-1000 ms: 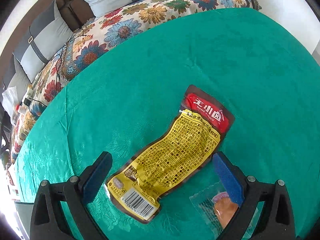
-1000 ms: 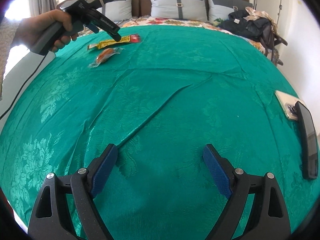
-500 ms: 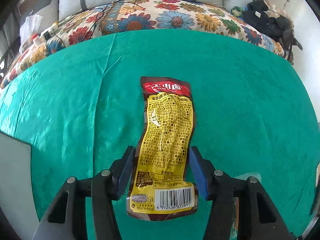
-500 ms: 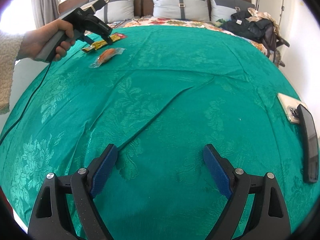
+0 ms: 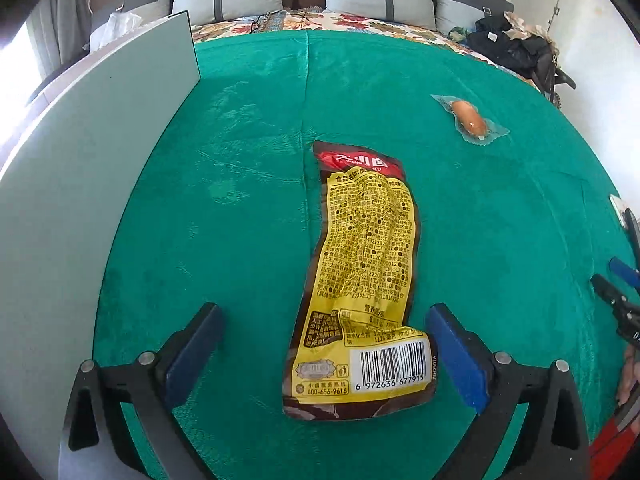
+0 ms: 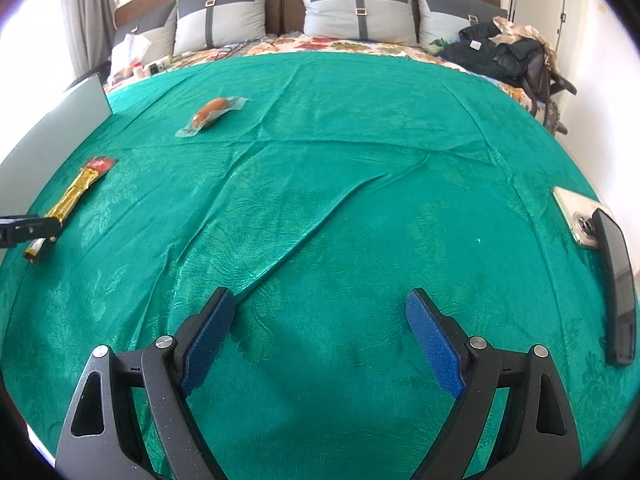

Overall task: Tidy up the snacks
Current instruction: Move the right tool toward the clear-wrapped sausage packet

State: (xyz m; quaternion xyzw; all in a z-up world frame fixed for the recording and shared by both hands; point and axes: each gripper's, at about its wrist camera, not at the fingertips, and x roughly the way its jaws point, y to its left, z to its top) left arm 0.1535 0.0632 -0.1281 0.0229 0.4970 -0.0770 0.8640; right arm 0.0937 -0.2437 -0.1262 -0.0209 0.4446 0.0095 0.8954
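The left hand-held gripper [image 5: 320, 354] is seen with its jaws opening, spread wide over the near, barcoded end of a long yellow and dark-brown foil snack packet with a red top [image 5: 362, 280]. The packet is between the blue pads, but neither is pressed on it; the right pad [image 5: 456, 354] is just beside the packet's edge, the left one well apart. The packet lies flat on the green patterned bedspread [image 5: 240, 240], its long axis running straight away from the gripper, roughly along the pointing line. A small orange sausage in a clear wrapper [image 5: 469, 119] lies farther off, up and to the right. The right hand-held gripper [image 6: 320, 344] is held wide open and empty over bare bedspread, well apart from both snacks, so the left hand is judged the nearer.
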